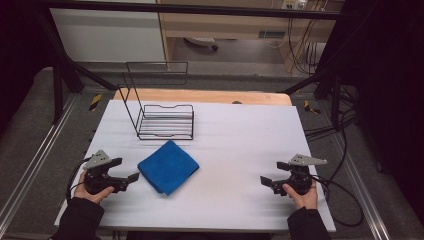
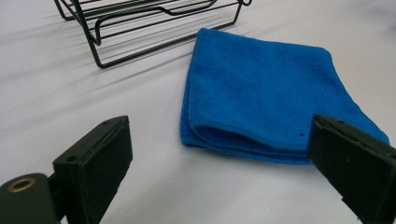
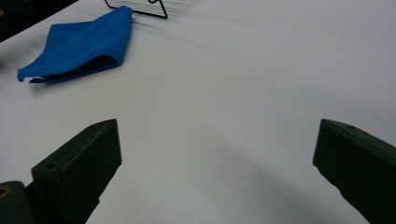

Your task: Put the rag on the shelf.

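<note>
High view showed white table, then black wire rack at far left, then folded blue cloth just near of it. Left gripper beside cloth, right gripper well apart, both spread wide, holding nothing. Best pinched low at folded edge.

The blue cloth is seen to be a soft, nubbly fabric, matt, with stitched hems. The rack is made of thin black wire with a slight sheen. The table is covered by a smooth, matt white sheet; bare wood is shown at its far edge. The gripper pads are finished in matt black.
</note>
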A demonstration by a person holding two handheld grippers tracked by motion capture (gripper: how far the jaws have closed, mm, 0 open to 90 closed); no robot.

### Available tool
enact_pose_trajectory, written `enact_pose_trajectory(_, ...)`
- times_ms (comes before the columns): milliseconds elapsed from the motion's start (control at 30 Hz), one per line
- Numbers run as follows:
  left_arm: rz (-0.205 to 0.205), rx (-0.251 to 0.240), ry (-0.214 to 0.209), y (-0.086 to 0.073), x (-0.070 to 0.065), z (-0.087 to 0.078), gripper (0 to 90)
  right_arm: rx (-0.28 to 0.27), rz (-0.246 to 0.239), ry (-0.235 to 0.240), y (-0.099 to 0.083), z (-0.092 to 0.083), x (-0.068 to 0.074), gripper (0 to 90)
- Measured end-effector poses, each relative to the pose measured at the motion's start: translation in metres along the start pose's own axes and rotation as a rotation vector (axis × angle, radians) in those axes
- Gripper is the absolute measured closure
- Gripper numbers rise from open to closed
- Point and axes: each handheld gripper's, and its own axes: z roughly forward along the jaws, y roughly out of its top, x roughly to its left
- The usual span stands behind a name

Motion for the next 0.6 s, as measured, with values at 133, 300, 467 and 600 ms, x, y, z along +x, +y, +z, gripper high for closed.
enact_pose_trajectory(133,0.001,0.007,0.001,0.001,-0.003,0.001,7.1,0.003,-0.001,0.0,0.0,0.0,0.001,1.8)
enact_pose_trajectory(300,0.013,0.015,-0.004,0.003,-0.008,0.002,6.9,0.003,0.003,0.001,0.0,0.001,0.001,1.8)
enact_pose_trajectory(467,0.019,0.026,-0.02,0.008,-0.018,0.007,8.0,0.017,-0.003,-0.005,-0.001,0.003,0.002,1.8)
enact_pose_trajectory(600,0.033,0.034,-0.035,0.014,-0.03,0.011,9.7,0.021,-0.001,-0.007,-0.001,0.004,0.002,1.8)
